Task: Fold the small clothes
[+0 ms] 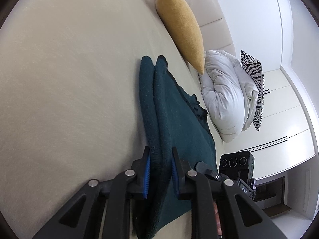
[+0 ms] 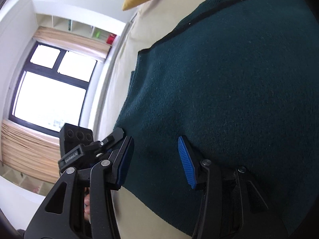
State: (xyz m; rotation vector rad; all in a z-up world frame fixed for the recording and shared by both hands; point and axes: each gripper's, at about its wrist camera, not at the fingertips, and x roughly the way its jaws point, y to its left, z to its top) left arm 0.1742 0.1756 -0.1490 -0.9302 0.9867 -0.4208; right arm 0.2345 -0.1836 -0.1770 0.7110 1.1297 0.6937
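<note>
The dark green garment [image 1: 169, 107] lies on the cream bed [image 1: 69, 79], running in the left wrist view from the bottom centre of the frame up to the middle, where two rounded ends sit side by side just left of the yellow cushion [image 1: 181, 29]. Down its length the cloth shows as two thick ridges with a crease between them, so at least one lengthwise fold looks to be in place, though how many layers lie underneath cannot be told. The left gripper [image 1: 159, 171], at the bottom centre of that view, has its jaws drawn narrow with a bunched ridge of the knit between the blue pads [image 1: 147, 176], which appear to press on it, so I judge it to be pinching the near edge. In the right wrist view the garment [image 2: 229, 89] fills the right and centre of the frame, flat, with a dark trimmed edge in the upper part. The right gripper [image 2: 157, 161], at the bottom centre, stands about half open over the fabric, its pads apart and gripping nothing. By my reading the fold is partly made: the near end is gripped on one side only, and the crosswise fold into a compact bundle remains. A white duvet [image 1: 223, 97] and a zebra cushion [image 1: 253, 79] lie at the right, clear of the work.
</note>
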